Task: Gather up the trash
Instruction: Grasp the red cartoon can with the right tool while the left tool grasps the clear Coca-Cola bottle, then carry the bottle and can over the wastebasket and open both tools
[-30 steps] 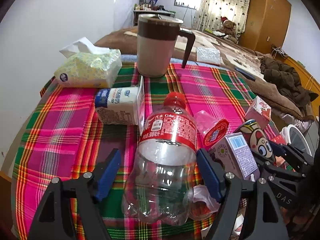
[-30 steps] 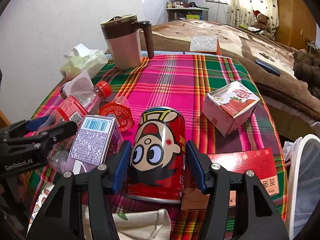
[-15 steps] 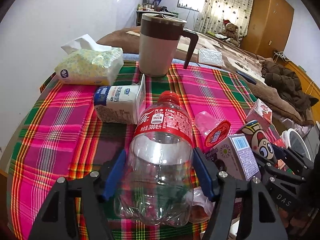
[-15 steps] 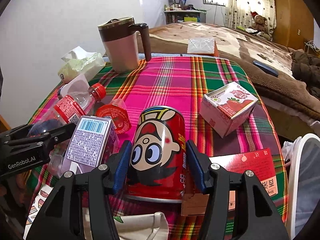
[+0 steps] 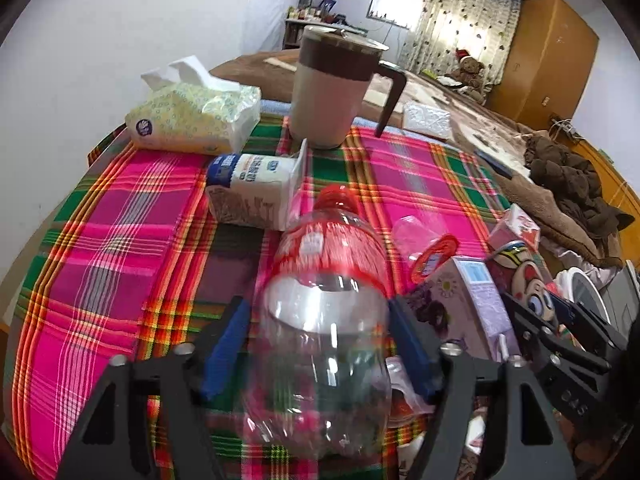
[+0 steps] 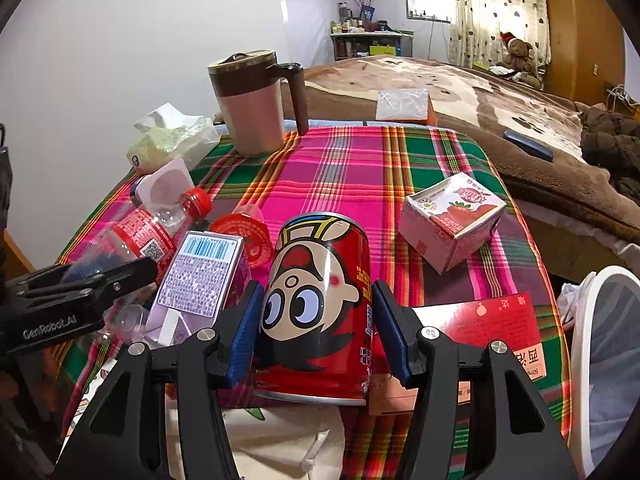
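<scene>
Between blue fingers (image 5: pixel 224 344), clear ribbed bottle (image 5: pixel 320 352)

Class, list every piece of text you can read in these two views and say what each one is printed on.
"GenRobot.AI": side of the black left tool.
Red plastic bottle label: blurred, unreadable.
Blue-and-white milk carton: Chinese print, too small.
Red cartoon-face can: small print unreadable.
Purple drink carton: barcode, fine print unreadable.

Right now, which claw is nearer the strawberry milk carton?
Right. The right claw straddles the red can beside the carton; the left claw, its jaws opening around the bottle, sits farther.
</scene>
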Tool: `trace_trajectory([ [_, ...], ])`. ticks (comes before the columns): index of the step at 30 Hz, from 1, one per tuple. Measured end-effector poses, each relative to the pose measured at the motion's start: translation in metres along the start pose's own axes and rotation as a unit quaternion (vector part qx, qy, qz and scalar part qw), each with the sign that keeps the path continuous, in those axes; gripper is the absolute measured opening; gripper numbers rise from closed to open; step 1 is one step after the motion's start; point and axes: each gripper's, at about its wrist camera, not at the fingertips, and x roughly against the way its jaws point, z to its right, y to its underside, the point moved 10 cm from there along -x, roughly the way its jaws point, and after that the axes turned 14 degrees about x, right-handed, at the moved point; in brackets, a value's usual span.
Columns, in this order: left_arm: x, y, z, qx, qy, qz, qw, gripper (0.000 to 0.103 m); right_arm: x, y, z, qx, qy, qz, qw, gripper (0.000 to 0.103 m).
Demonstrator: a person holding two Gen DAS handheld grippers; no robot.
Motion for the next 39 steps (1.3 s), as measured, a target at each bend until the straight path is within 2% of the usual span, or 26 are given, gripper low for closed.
trace_trajectory([
  [6,-0.007,-0.003,-0.003,0.007,-0.003,-0.007,0.9999,0.08,-0.002,0.0,0.003,-0.007,0.0,-0.002,1.0,0.056],
  [9,-0.006,-0.002,0.0,0.002,-0.001,-0.006,1.0,0.065,-0.001,0.001,0.003,-0.007,-0.001,-0.001,1.0,0.056],
  [16,0.007,-0.002,-0.001,0.001,-0.007,0.015,0.9999,0.064,0.004,-0.001,0.004,-0.009,-0.003,0.008,1.0,0.056],
  [26,0.041,0.0,0.012,-0.007,0.004,0.052,0.9986,0.064,0.025,-0.001,0.008,-0.013,-0.003,0.03,0.999,0.056],
  [39,0.082,0.011,0.061,-0.028,0.049,0.079,0.9953,0.064,0.067,-0.002,0.031,-0.031,0.002,0.069,0.997,0.056],
])
